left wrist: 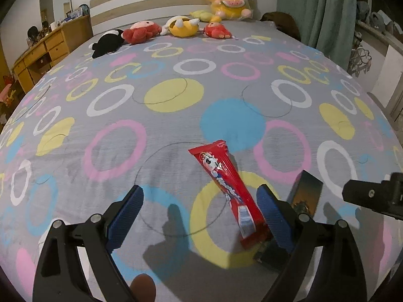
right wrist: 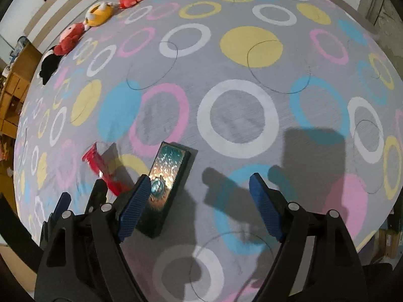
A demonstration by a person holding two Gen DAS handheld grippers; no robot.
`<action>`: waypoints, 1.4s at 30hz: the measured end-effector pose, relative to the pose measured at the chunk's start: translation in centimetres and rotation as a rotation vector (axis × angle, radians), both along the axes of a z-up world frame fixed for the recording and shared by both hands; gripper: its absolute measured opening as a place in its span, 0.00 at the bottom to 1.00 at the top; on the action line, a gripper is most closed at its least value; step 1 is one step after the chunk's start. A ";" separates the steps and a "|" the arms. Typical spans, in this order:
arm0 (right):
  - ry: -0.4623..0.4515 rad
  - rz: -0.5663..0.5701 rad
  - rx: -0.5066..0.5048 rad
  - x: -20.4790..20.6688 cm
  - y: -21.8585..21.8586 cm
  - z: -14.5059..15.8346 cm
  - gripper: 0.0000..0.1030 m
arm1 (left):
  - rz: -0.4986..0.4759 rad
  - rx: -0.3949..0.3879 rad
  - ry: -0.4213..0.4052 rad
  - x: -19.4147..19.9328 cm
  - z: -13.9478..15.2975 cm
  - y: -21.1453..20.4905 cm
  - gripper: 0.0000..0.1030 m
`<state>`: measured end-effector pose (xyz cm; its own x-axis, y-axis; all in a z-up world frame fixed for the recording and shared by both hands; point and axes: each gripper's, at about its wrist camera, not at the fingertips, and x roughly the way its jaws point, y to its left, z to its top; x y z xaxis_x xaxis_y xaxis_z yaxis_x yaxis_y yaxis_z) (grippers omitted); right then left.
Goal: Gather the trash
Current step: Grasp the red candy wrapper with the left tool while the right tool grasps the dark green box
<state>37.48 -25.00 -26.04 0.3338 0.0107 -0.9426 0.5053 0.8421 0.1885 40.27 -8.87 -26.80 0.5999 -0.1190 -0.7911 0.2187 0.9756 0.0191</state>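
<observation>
Both tongs stand wide open and empty above the bed [left wrist: 75,136]: the left tongs [left wrist: 200,216] have the red wrapper [left wrist: 226,188] just inside their right-hand pad, its long axis running up and away to the left. The right tongs [right wrist: 197,201] have the dark box [right wrist: 167,176] against their left-hand pad, lengthwise away; the wrapper's lettering is too blurred to read
</observation>
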 end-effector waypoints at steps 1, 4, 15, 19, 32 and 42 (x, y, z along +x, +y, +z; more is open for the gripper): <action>0.007 -0.010 0.011 0.4 0.0 -0.3 0.76 | -0.002 0.002 0.001 0.3 -0.1 -0.1 0.86; 0.017 -0.055 0.049 1.3 -0.5 -1.0 0.76 | -0.008 0.007 0.006 0.7 -0.5 0.0 0.86; 0.069 -0.104 0.135 4.0 0.0 -3.5 0.76 | -0.015 -0.040 0.037 2.0 -1.4 0.0 0.86; 0.087 -0.122 0.150 4.7 0.2 -4.2 0.76 | -0.007 -0.057 0.064 2.4 -2.0 -0.1 0.86; 0.208 -0.125 0.037 7.0 1.6 -5.9 0.67 | 0.014 -0.016 0.036 2.5 -3.2 -0.2 0.28; 0.169 -0.091 -0.002 6.1 1.1 -4.6 0.33 | -0.018 -0.034 0.001 0.8 -1.7 -0.4 0.10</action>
<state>43.57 -23.93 -30.67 0.1701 -0.0143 -0.9853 0.6039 0.7916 0.0928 41.05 -9.27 -28.48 0.5969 -0.1566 -0.7869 0.2362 0.9716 -0.0141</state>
